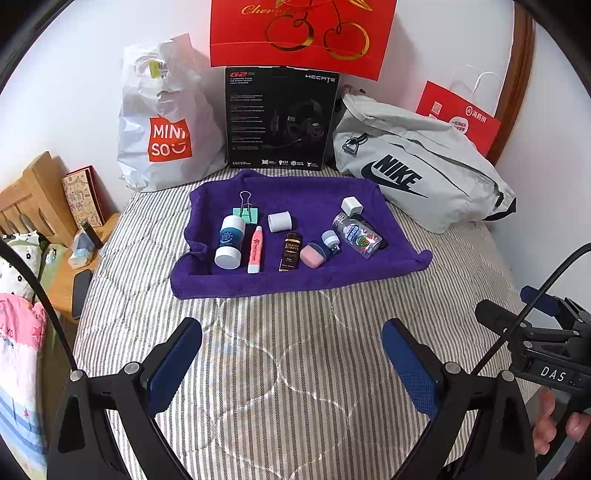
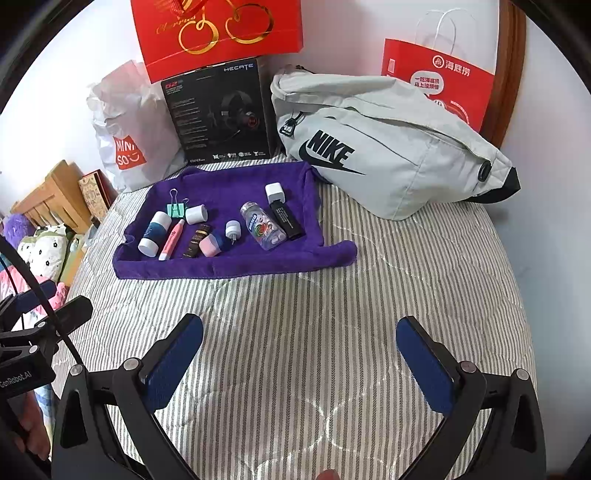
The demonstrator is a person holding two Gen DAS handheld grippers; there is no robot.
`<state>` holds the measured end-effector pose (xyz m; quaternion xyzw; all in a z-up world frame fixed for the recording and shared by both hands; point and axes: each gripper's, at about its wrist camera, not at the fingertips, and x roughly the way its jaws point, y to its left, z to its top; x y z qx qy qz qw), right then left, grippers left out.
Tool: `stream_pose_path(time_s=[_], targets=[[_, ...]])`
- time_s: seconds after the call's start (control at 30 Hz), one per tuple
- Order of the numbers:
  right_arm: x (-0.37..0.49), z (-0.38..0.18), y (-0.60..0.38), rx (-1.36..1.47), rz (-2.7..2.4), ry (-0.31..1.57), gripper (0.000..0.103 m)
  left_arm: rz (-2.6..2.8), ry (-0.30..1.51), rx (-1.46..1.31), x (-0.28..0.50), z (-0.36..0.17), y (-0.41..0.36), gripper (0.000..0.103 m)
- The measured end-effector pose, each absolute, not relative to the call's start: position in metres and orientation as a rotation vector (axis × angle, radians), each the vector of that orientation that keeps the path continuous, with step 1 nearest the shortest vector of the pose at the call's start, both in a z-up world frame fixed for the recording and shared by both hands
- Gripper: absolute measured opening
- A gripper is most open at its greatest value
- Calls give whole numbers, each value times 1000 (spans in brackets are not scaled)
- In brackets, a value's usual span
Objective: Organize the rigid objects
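A purple towel lies on the striped bed and bears several small objects: a white-and-blue bottle, a pink pen, a green binder clip, a white cap, a brown box, a pink-blue case, a clear bottle, a white charger and a black stick. My left gripper and right gripper are open and empty, well short of the towel.
A grey Nike bag lies right of the towel. A black headset box, a white Miniso bag and red paper bags stand along the wall. A wooden bedside stand is at the left.
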<state>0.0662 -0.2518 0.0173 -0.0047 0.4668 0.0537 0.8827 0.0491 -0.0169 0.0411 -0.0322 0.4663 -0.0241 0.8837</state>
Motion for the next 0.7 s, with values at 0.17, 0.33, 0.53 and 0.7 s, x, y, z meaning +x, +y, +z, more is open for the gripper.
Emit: stream_pose_path(time_s=[0.17,0.33,0.53,0.7], targets=[[65,17,-249,-17,117,972,103,-49,972,-60,48,43,-18,99],[64,18,-247,-23,121,973,103,-51,972,-53,47,44,-19,99],[62,20,-246,-32,124,968,103,-52,973,-49,47,44,-19,99],[61,20,-245,-33,122,967,103,-55,973,-49,46,45,-18,99]])
